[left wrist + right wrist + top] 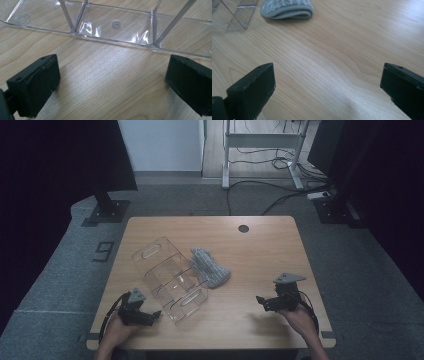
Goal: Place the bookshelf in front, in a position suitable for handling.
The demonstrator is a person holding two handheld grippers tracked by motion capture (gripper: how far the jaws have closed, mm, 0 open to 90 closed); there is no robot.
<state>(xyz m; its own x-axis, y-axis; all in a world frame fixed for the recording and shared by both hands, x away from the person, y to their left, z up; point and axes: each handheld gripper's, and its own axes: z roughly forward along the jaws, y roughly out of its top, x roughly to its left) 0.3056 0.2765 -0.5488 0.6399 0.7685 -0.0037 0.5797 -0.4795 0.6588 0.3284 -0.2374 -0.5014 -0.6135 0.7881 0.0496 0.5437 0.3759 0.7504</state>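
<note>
Both grippers empty with jaws spread wide: left gripper (145,316) sits just beside the clear bin (170,279), likely ready to steady it, right gripper (267,302) faces the folded grey sock (210,267) touching the bin's far side.

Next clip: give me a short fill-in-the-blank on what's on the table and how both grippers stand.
1. The clear plastic organizer on the wooden table is split by dividers into several ____.
2. The folded grey cloth lies beside the organizer, on the side toward the ____ gripper.
3. The left gripper faces the organizer's wall with its jaws ____ and nothing between them.
4. Between the jaws of the right gripper there is bare ____.

Missing words: compartments; right; open; table
</note>
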